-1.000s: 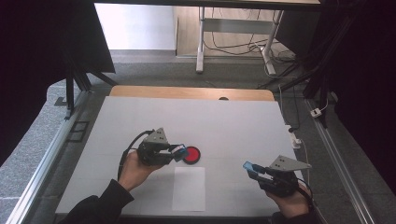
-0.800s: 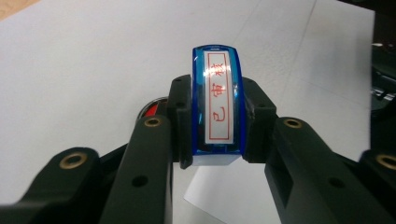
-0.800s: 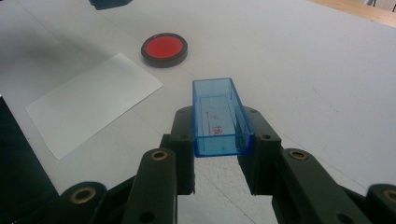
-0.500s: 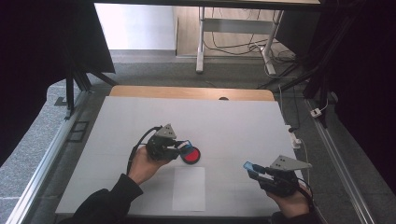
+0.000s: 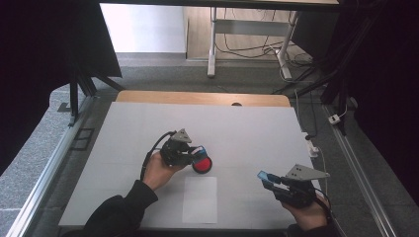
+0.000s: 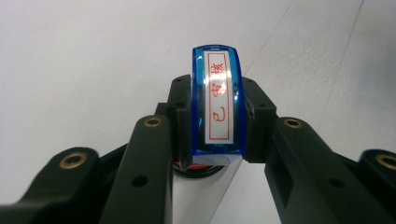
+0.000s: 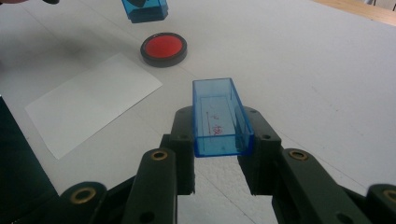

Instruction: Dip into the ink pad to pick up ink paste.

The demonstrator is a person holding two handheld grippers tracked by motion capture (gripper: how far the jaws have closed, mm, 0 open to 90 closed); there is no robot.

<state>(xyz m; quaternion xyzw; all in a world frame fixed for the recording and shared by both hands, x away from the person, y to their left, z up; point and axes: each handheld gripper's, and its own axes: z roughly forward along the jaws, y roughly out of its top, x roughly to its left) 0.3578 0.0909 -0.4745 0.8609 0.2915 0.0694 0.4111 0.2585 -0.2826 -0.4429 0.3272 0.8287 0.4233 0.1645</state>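
- Landmark: the red ink pad [image 5: 201, 164], a round black-rimmed dish on the white table [image 5: 247, 128].
- Left gripper [image 5: 193, 154]: jaws closed on a blue stamp [image 6: 217, 105], pads pressing both its long sides. The stamp's label, red characters in a red frame, faces the left gripper camera. In the high view the stamp hangs just over the ink pad's near-left edge; whether it touches the ink I cannot tell.
- Right gripper [image 5: 269, 178]: jaws closed on the clear blue stamp cap [image 7: 218, 117], a hollow box gripped by its side walls, open end away from the camera. It sits well to the right of the ink pad and nearer the person, above the table.
- White sheet of paper [image 5: 200, 199]: lies flat just on the person's side of the ink pad, not touching it, between the two hands.
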